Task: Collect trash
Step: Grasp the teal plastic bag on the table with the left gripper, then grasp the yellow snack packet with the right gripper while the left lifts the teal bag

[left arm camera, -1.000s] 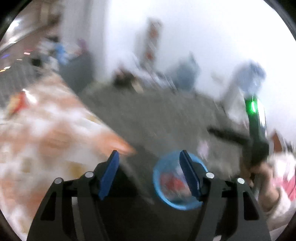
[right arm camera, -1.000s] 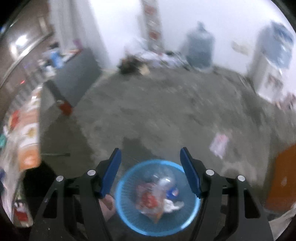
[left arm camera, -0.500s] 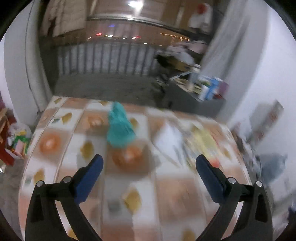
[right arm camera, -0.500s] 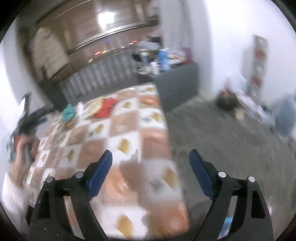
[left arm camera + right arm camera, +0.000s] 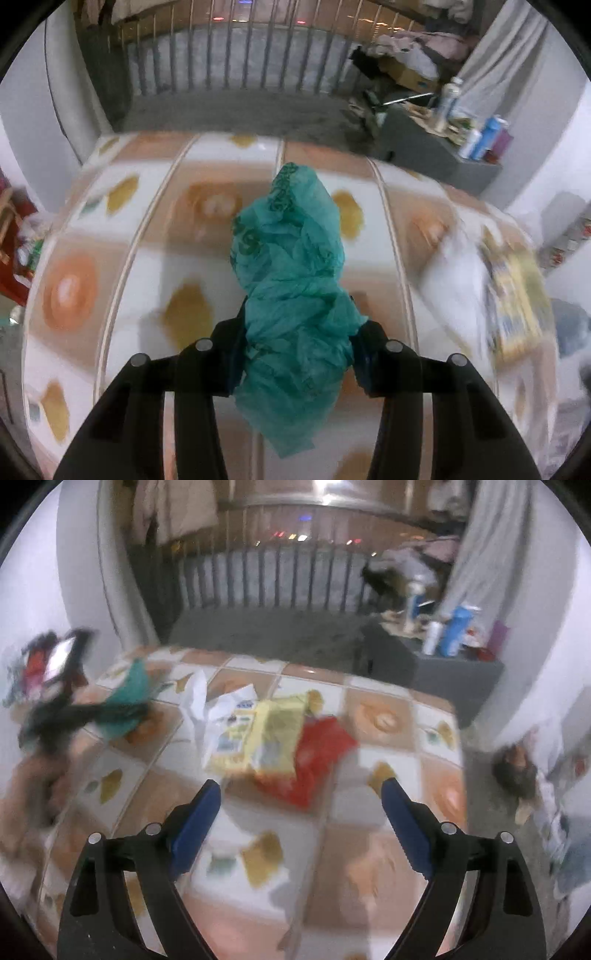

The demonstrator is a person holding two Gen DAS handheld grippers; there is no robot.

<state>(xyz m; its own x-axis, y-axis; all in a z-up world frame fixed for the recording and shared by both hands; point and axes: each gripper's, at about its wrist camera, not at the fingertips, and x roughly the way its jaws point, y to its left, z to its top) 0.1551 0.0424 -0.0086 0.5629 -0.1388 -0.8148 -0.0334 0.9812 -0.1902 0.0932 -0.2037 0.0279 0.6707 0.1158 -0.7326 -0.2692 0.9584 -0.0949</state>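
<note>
Left gripper point(image 5: 297, 354) is down on the teal plastic bag point(image 5: 291, 295), jaws closing with the crumpled bag bunched between the pads and bulging out over both of them. The bag lies on the tiled tabletop point(image 5: 155, 266), stretching away from the fingers toward the far edge. Right gripper point(image 5: 301, 818) hangs above the table with its jaws wide and opening further, blue pads well apart, nothing between them and nothing touched. Just beyond its fingertips lie a yellow wrapper point(image 5: 266, 734) and a red bag point(image 5: 317, 757), overlapping, with white paper point(image 5: 207, 701) to their left. The right wrist view alone shows that whole litter pile, plus the left gripper far off to the left, blurred, at the teal bag. The left wrist view catches only a smeared edge of the pile at its right.
</note>
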